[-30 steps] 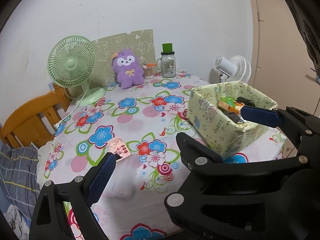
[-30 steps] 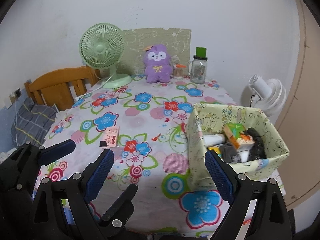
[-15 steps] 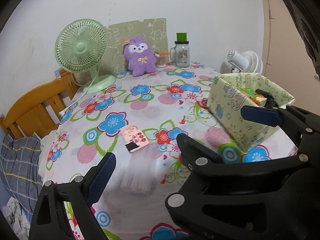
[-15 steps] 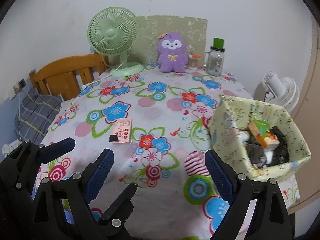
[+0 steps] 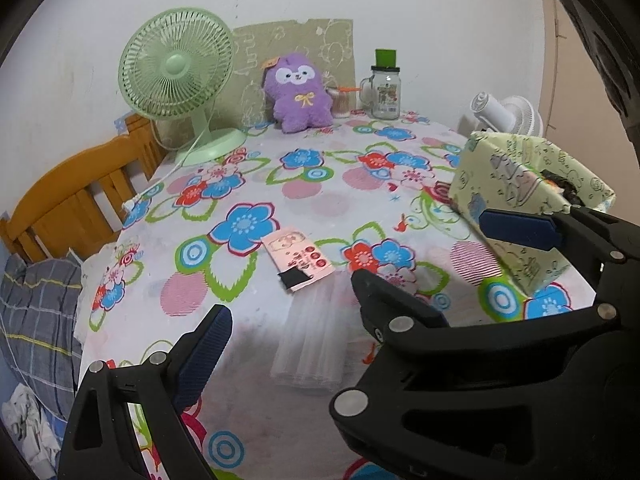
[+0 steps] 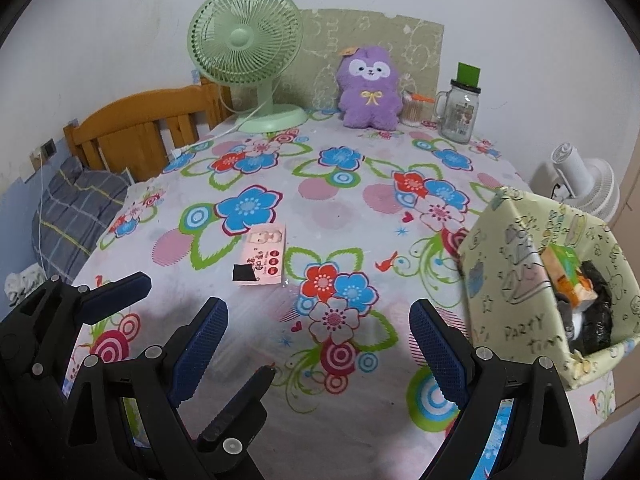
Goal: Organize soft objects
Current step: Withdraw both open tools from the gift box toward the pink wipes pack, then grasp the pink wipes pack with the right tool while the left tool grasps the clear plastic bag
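Note:
A purple plush toy point(image 5: 299, 92) point(image 6: 370, 87) sits upright at the far edge of the flowered table point(image 5: 328, 200) point(image 6: 332, 208). A pink-headed clear packet point(image 5: 298, 259) point(image 6: 264, 255) lies mid-table; its clear part point(image 5: 312, 340) reaches toward me. A pale green storage box point(image 5: 520, 200) point(image 6: 552, 280) at the right holds several items. My left gripper point(image 5: 352, 276) is open and empty above the near table. My right gripper point(image 6: 320, 344) is open and empty, left of the box. The left gripper also shows in the right wrist view point(image 6: 116, 296).
A green desk fan point(image 5: 178, 68) point(image 6: 248, 44) stands at the far left with its cord on the table. A glass jar with a green lid point(image 5: 385, 88) point(image 6: 459, 114) stands right of the plush. A wooden chair point(image 5: 72, 200), a white fan point(image 6: 580, 184) and plaid bedding point(image 6: 76, 204) flank the table.
Both grippers have swung left and forward over the table. The box has slid toward the right edge of both views, and the packet sits more central. Both stay open.

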Action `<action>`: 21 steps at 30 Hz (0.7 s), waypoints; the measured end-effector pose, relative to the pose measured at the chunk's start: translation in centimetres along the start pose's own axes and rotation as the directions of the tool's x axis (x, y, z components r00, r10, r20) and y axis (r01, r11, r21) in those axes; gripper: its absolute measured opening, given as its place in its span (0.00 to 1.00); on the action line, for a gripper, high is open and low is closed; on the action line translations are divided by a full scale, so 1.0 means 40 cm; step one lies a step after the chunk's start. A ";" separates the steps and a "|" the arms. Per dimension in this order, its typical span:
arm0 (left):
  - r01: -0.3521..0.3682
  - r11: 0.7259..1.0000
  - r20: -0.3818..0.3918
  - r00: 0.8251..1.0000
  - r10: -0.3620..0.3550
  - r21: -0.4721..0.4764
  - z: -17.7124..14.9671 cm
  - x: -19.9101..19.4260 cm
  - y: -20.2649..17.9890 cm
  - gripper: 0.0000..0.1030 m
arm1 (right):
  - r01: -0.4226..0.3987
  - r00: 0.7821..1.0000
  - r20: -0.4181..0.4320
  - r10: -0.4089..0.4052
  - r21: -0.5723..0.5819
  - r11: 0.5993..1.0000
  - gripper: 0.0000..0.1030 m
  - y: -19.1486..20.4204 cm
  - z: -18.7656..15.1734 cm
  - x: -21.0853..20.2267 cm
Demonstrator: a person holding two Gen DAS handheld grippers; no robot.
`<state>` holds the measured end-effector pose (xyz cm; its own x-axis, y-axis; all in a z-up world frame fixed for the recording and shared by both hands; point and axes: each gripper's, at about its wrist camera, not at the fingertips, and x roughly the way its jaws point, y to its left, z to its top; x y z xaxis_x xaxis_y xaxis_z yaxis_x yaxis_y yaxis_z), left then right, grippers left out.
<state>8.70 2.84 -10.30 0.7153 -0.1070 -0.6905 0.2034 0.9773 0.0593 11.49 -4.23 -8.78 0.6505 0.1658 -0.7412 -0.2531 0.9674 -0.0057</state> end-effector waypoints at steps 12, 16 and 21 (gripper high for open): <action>0.016 1.000 -0.063 0.998 -0.017 -0.021 -0.008 0.065 0.040 0.91 | 0.004 0.999 -0.046 -0.005 -0.022 1.000 0.91 0.020 0.009 0.073; 0.035 0.999 -0.080 0.996 -0.038 -0.039 -0.010 0.084 0.051 0.88 | -0.008 0.998 -0.062 0.006 -0.031 0.999 0.91 0.029 0.013 0.095; 0.034 0.998 -0.099 0.994 -0.039 -0.051 -0.013 0.099 0.073 0.88 | -0.027 0.997 -0.074 0.024 -0.042 0.999 0.91 0.049 0.028 0.121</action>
<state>11.76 5.35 -13.23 0.6374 -0.1266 -0.7601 0.1931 0.9812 -0.0015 14.93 -1.32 -11.64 0.5894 0.1745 -0.7888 -0.3006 0.9537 -0.0137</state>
